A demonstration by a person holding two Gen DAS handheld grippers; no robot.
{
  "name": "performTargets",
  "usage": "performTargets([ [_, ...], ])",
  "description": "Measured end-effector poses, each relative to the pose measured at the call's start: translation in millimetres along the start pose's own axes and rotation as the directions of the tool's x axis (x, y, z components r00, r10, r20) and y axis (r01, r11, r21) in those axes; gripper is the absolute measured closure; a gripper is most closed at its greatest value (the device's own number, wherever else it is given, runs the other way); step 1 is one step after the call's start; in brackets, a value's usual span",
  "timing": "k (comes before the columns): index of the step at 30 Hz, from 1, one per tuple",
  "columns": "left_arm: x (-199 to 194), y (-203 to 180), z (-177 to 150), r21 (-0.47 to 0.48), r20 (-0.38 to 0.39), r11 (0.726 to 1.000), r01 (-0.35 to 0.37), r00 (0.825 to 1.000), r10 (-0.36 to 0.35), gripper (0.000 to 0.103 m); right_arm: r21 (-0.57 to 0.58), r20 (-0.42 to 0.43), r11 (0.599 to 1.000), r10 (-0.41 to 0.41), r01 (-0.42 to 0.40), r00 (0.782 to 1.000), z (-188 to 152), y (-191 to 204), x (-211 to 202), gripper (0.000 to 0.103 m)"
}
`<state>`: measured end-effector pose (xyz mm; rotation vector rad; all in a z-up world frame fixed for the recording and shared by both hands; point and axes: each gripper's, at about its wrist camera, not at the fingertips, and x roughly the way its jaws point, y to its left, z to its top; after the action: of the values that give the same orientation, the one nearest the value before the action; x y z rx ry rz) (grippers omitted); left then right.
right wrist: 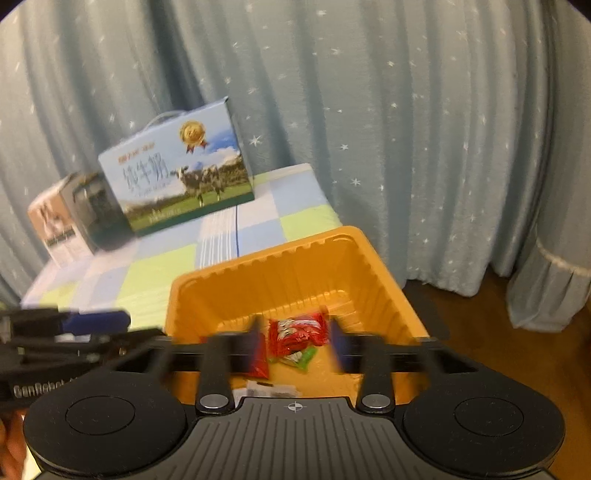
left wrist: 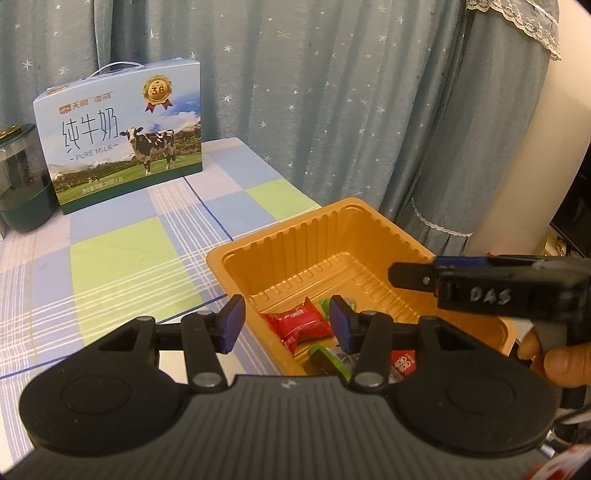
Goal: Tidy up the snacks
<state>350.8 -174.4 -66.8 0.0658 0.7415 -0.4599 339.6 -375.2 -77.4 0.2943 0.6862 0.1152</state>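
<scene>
Right wrist view: my right gripper [right wrist: 295, 347] hangs open and empty above the red snack packet [right wrist: 297, 332] in the orange tray [right wrist: 258, 258]. My left gripper [left wrist: 286, 325] is part-open, empty. Risk: the tray overhangs the bench [left wrist: 122, 258] corner; a nudge could tip it off.

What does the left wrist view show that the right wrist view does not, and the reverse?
Only the left wrist view: the dark green clear-walled container seen sharply, the lace-trimmed curtain edge, and the right gripper from the side, over the tray. Only the right wrist view: a beige printed carton at far left, brown floor, and the left gripper from the side. Both: the orange ribbed plastic tray holding red and green wrapped snacks, the blue milk carton, and the checked tablecloth.
</scene>
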Motion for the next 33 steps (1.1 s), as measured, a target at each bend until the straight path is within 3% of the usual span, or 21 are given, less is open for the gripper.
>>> performTargets([
  [19,-20.8,1.9,-11.7,-0.032,0.005,0.999,-0.018,1.000,0.018,0.029,-0.007,0.006,0.999,-0.043,0.043,0.999,-4.6,-0.2,-35.1,0.034],
  [33,-74.6,-7.7,-23.3,-0.071,0.038,0.997,-0.031,0.999,0.034,0.005,-0.018,-0.007,0.999,-0.046,0.046,0.999,-18.3,21.5,-93.0,0.034],
])
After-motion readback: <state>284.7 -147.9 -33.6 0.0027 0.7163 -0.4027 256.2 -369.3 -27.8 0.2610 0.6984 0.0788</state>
